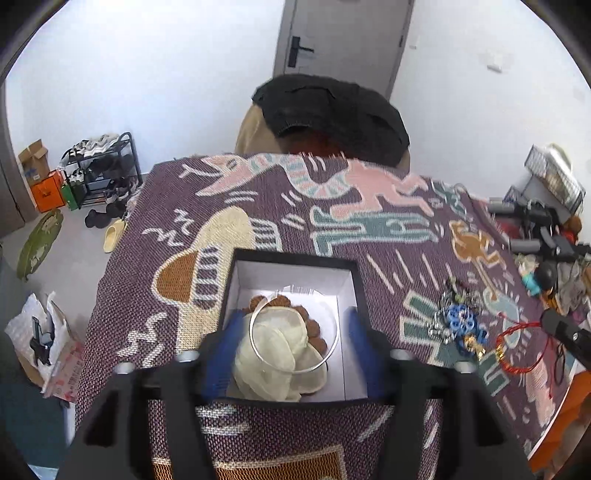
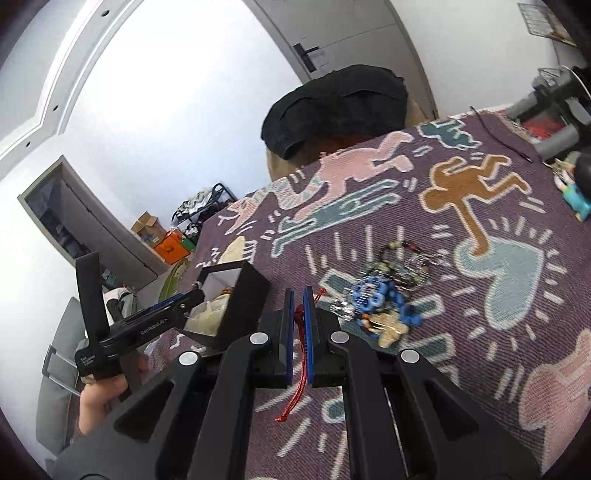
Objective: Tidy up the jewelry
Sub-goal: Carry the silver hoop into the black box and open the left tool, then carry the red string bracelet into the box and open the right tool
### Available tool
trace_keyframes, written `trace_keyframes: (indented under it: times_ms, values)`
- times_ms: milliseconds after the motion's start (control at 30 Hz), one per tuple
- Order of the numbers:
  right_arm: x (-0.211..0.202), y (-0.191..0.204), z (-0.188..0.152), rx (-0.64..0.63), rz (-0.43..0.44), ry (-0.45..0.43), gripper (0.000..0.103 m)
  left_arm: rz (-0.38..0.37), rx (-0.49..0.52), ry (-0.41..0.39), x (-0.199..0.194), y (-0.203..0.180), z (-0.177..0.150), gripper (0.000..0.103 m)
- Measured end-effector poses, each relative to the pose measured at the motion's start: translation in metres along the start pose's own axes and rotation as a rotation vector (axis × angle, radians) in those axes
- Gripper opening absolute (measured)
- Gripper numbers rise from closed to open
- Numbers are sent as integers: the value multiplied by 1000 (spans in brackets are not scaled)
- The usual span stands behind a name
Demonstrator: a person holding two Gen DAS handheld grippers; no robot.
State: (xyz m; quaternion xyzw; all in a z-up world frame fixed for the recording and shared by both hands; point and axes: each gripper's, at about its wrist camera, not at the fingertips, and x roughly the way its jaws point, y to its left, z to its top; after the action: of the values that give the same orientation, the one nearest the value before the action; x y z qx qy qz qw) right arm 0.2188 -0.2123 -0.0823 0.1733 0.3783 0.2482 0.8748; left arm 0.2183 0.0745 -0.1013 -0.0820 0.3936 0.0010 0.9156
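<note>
From my left wrist: my left gripper (image 1: 293,325) stands wide open over the black square box with a white lining (image 1: 352,284), gripping nothing. Directly between and below its blue pads lies a silver bangle (image 1: 294,328), flat on a cream cloth pouch (image 1: 280,365) inside the box. The heap of blue and gold jewelry (image 1: 460,326) lies off to its right on the purple patterned woven cloth (image 1: 332,229).

From my right wrist: my right gripper (image 2: 300,321) is clamped on a red cord bracelet (image 2: 301,363), its tail trailing back toward me. The box sits close to its left, so this hand carries next, I judge. A grey door (image 2: 362,33) stands beyond.
</note>
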Motion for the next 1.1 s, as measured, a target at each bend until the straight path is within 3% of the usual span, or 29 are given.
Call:
trace_keyframes:
  times_ms: [33, 67, 233, 333, 533, 867, 933, 967, 1000, 1100]
  values:
    - [3, 4, 1, -7, 8, 3, 6, 3, -3, -20, -4, 1, 0, 82]
    - [6, 9, 3, -15, 15, 5, 6, 6, -3, -34, -7, 2, 1, 84]
    - [28, 40, 11, -61, 65, 30, 6, 32, -7, -82, -25, 14, 1, 85]
    - [47, 58, 16, -85, 106, 59, 6, 56, -15, -118, -38, 24, 0, 95]
    - [85, 92, 25, -128, 158, 102, 6, 86, -36, -170, -59, 45, -6, 95]
    - [141, 124, 31, -238, 106, 166, 7, 94, -81, -163, -63, 73, -17, 95]
    - [143, 124, 29, -240, 118, 183, 38, 96, -85, -160, -63, 75, -19, 95]
    - [138, 121, 27, -231, 129, 172, 73, 98, -85, -160, -63, 75, -19, 95]
    - [132, 120, 26, -225, 134, 146, 83, 99, -85, -160, -64, 76, -20, 95]
    - [112, 112, 21, -234, 141, 91, 83, 99, -86, -161, -63, 76, -20, 95]
